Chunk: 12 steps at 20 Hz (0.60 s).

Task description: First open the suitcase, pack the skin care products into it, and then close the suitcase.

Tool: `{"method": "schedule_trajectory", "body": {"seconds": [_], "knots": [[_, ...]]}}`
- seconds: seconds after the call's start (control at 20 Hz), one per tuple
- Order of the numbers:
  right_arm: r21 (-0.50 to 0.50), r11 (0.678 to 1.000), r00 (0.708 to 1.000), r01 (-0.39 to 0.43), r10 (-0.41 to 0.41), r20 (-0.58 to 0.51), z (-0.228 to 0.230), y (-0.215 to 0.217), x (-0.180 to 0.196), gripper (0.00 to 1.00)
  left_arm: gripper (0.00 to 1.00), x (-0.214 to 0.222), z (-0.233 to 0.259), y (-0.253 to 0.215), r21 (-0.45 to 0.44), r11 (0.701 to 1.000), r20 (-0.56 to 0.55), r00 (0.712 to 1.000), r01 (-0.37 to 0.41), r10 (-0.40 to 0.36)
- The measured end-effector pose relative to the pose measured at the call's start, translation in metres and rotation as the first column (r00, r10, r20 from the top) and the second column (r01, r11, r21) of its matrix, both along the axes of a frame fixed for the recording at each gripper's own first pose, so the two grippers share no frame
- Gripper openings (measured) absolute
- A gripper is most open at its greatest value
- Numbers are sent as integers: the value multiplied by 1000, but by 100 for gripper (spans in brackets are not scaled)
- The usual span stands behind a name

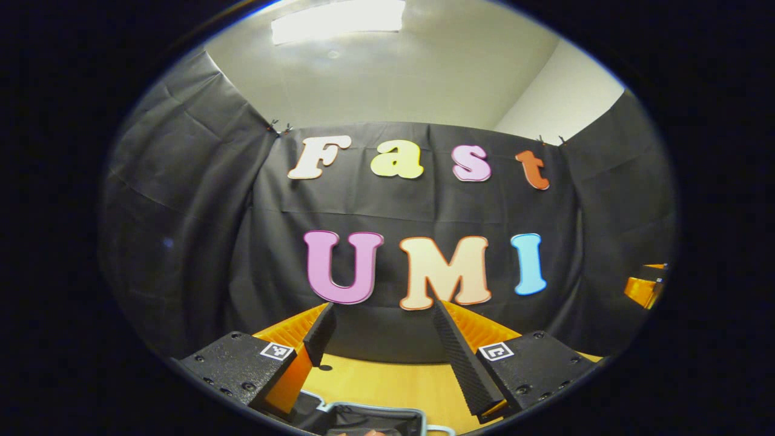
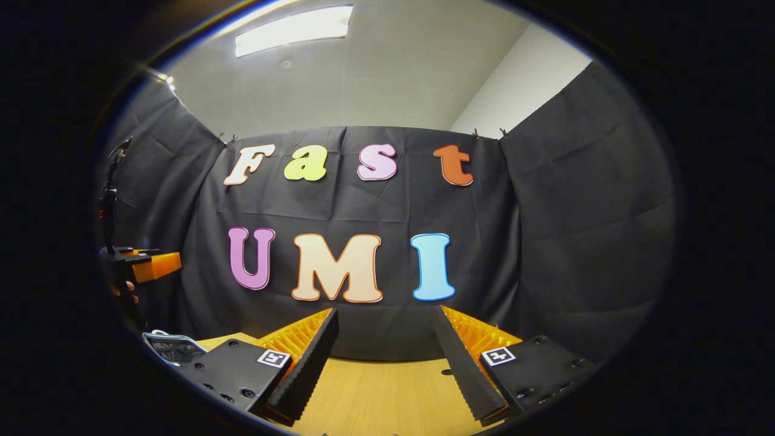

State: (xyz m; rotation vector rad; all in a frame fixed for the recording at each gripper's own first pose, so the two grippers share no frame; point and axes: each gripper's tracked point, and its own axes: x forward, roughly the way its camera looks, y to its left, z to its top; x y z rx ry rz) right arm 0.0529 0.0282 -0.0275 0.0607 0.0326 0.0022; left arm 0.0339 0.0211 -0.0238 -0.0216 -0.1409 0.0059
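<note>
— Left gripper [image 1: 382, 310]: held above the wooden table [image 1: 387, 381], fingers spread wide, gripping nothing, pointed at the booth wall.
— And the suitcase?
— Sat at the table's near edge in the left gripper view, just beneath that gripper: a dark opening with a pale rim [image 1: 369, 418], cut off by the view's bottom. Contents too dark to tell.
— Right gripper?
— Right gripper [image 2: 387, 310] likewise wide apart, nothing between the ridged pads, above bare tabletop [image 2: 387, 393].
— Room to move?
— Open wood ahead of both, right up to the table's far edge at the black cloth. Left gripper also seen far left in the right gripper view, with a corner of the suitcase [image 2: 172, 346] below it.
</note>
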Motion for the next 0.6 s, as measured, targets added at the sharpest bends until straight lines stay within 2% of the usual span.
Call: {"method": "schedule_trajectory", "body": {"seconds": [0.25, 0.4, 0.6], "knots": [[50, 998, 997, -27, 23, 72, 2, -26, -8, 98, 95, -19, -27, -71, -2, 999, -50, 997, 53, -53], [47, 997, 997, -57, 54, 62, -11, -36, -13, 100, 95, -31, -47, -104, -10, 997, -83, 994, 72, -73], [46, 996, 996, -82, 81, 28, -26, -49, -17, 98, 95, -46, -95, -154, -31, 985, -181, 968, 168, -171]]}}
